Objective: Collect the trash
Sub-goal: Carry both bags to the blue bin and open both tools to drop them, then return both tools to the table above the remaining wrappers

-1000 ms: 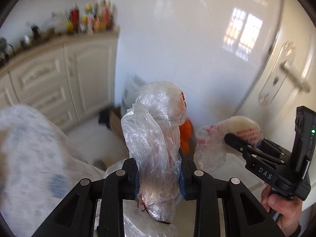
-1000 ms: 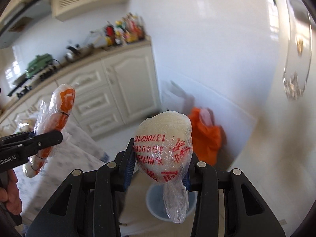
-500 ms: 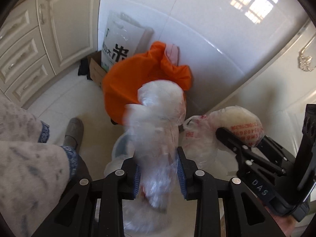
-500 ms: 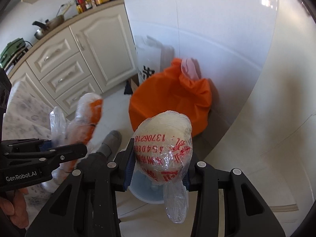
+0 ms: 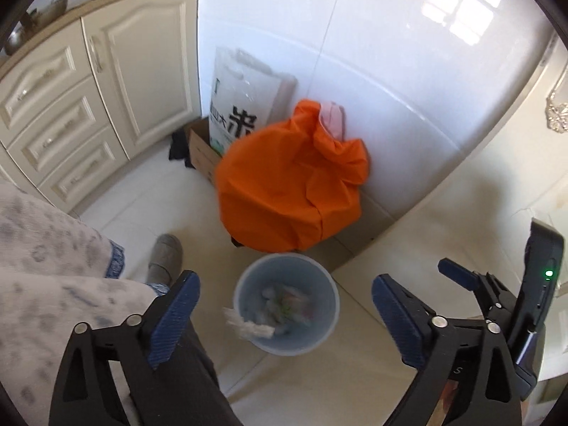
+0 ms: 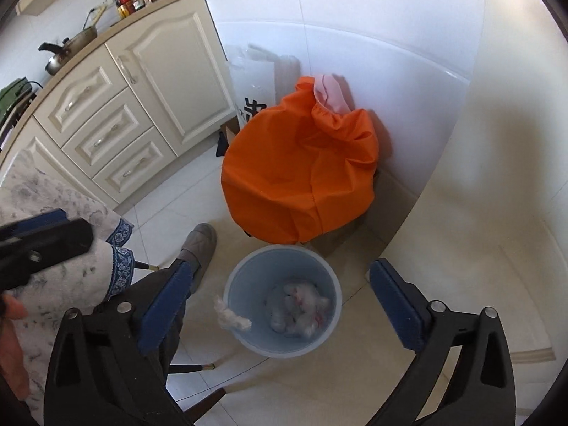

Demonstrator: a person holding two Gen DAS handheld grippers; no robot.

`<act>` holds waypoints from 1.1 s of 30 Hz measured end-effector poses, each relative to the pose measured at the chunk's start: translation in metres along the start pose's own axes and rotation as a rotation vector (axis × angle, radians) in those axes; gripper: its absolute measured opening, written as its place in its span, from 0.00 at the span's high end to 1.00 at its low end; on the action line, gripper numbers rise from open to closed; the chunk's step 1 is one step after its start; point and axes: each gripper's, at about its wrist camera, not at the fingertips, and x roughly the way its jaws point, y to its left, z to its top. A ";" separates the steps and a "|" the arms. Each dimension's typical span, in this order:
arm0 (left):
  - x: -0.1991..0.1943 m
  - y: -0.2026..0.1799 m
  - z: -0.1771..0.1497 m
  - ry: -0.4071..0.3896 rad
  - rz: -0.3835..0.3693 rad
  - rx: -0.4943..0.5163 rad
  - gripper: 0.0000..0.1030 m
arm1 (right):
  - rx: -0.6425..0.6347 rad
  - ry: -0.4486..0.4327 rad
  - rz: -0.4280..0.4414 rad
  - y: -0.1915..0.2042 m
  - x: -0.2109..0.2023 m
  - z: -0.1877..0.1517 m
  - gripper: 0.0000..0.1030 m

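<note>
Left wrist view: the left gripper (image 5: 284, 314) stood wide, its jaws having just been opening, with nothing between the blue pads (image 5: 174, 319). Below the gap, at lower centre of the frame, sat a pale blue bin (image 5: 245, 284) on the white tiled floor (image 5: 142, 209). Crumpled plastic wrappers (image 5: 284, 301) lay inside it, and a white scrap (image 5: 248, 326) hung over its near-left rim. The right gripper (image 5: 419, 284) appeared at the lower right edge, likewise spread and empty.

Right wrist view: the right gripper (image 6: 280, 301) stood wide, its jaws having just been opening, nothing between them. The bin (image 6: 241, 277) lay at lower centre, the wrappers (image 6: 301, 305) bunched in its bottom and the scrap (image 6: 230, 316) draped over the left rim. The left gripper (image 6: 46, 241) showed at the left edge.

Background, both views: an orange bag (image 6: 298, 177) stood just behind the bin against the white tiled wall (image 6: 390, 35), with a white printed sack (image 5: 245, 106) and a cardboard box (image 5: 202, 149) to its left. Cream cabinets (image 6: 142, 106) filled the upper left. A grey slipper (image 6: 198, 245) and a patterned cloth (image 5: 53, 266) occupied the lower left.
</note>
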 end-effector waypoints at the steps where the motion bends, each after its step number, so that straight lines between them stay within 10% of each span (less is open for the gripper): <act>1: -0.004 -0.001 -0.002 -0.008 -0.002 -0.001 0.05 | 0.003 -0.001 0.000 0.001 -0.001 -0.001 0.00; 14: -0.067 0.007 -0.031 -0.072 0.023 -0.013 0.04 | 0.004 -0.009 0.023 0.022 -0.018 -0.005 0.00; 33: -0.268 0.072 -0.121 -0.400 0.098 -0.090 0.01 | -0.185 -0.237 0.137 0.149 -0.137 0.029 0.00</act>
